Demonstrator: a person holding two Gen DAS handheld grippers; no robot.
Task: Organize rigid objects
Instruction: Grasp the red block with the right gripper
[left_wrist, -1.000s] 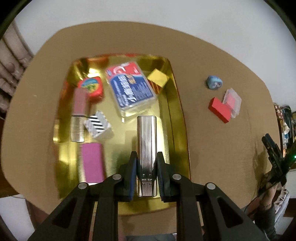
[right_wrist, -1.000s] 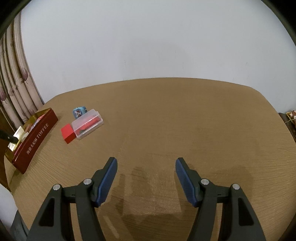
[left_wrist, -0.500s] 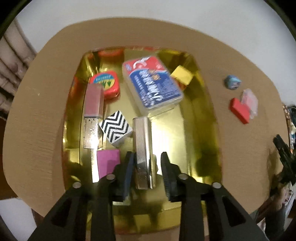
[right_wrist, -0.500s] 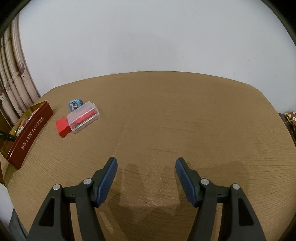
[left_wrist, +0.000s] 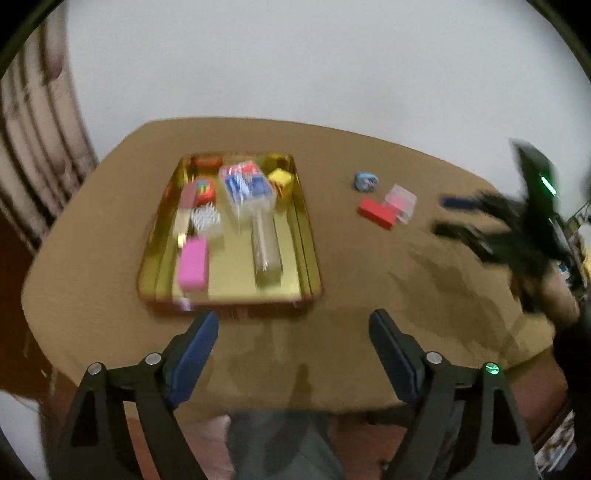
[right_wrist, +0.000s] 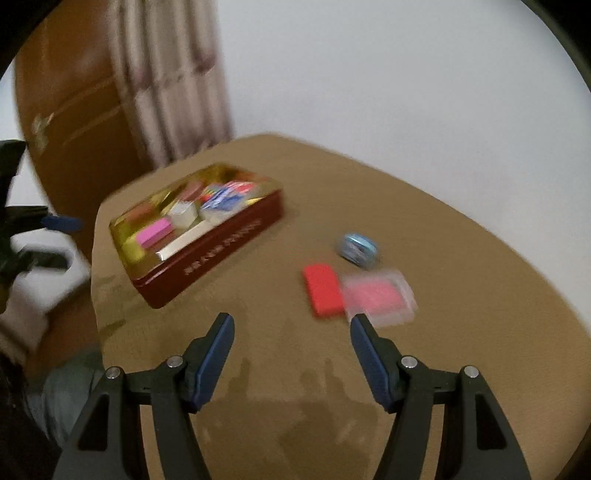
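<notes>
A gold-lined tin box (left_wrist: 306, 236) with dark red sides (right_wrist: 221, 247) sits on the tan table. In it lie a silver ribbed case (left_wrist: 266, 247), a pink block (left_wrist: 192, 264), a blue and red clear box (left_wrist: 245, 188), a yellow cube (left_wrist: 281, 178) and several more small items. A red block (right_wrist: 324, 290), a clear box with a pink insert (right_wrist: 376, 297) and a small blue oval tin (right_wrist: 356, 249) lie on the table to the tin's right. My left gripper (left_wrist: 291, 325) is open and empty, just in front of the tin. My right gripper (right_wrist: 291, 330) is open and empty, close in front of the red block.
The tan table (left_wrist: 369, 280) has a rounded front edge. A curtain (right_wrist: 173, 74) and a brown wooden door (right_wrist: 70, 110) stand behind the left side. My right gripper shows blurred at the right of the left wrist view (left_wrist: 480, 225). The frames are motion-blurred.
My left gripper opened, let go of the silver ribbed case in the tin, and pulled back toward the table's front. My right gripper swung left toward the red block and clear box.
</notes>
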